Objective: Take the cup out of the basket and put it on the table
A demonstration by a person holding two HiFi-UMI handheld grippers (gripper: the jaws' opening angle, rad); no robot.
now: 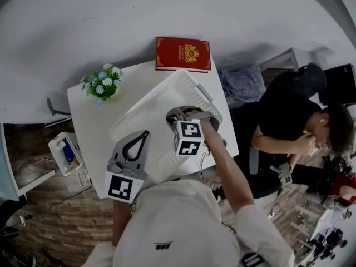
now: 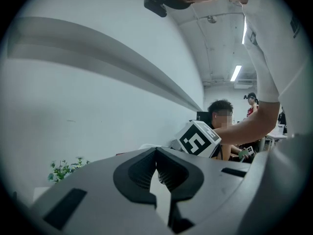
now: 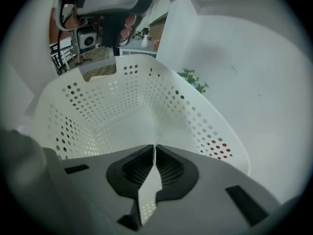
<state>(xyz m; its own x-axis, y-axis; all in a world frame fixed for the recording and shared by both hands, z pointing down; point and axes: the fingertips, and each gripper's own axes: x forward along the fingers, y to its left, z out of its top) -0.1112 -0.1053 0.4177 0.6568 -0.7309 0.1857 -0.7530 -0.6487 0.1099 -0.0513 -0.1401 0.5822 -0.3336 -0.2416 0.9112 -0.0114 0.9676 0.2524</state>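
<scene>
A white perforated basket [image 1: 139,113] lies on the white table [image 1: 92,129]. My right gripper [image 1: 179,114] hangs over its near right part and points steeply down into it. In the right gripper view its jaws [image 3: 155,147] are shut tip to tip with nothing seen between them, and the basket's inside [image 3: 98,102] shows no cup. No cup shows in any view. My left gripper [image 1: 146,133] is held about level at the basket's near left side, shut and empty [image 2: 156,151]. The right gripper's marker cube [image 2: 198,138] shows in the left gripper view.
A red book [image 1: 183,53] lies at the table's back edge and a small flowering plant [image 1: 102,83] stands at the back left corner. A person in black [image 1: 289,127] sits just right of the table. On the floor at the left is a small white box [image 1: 65,152].
</scene>
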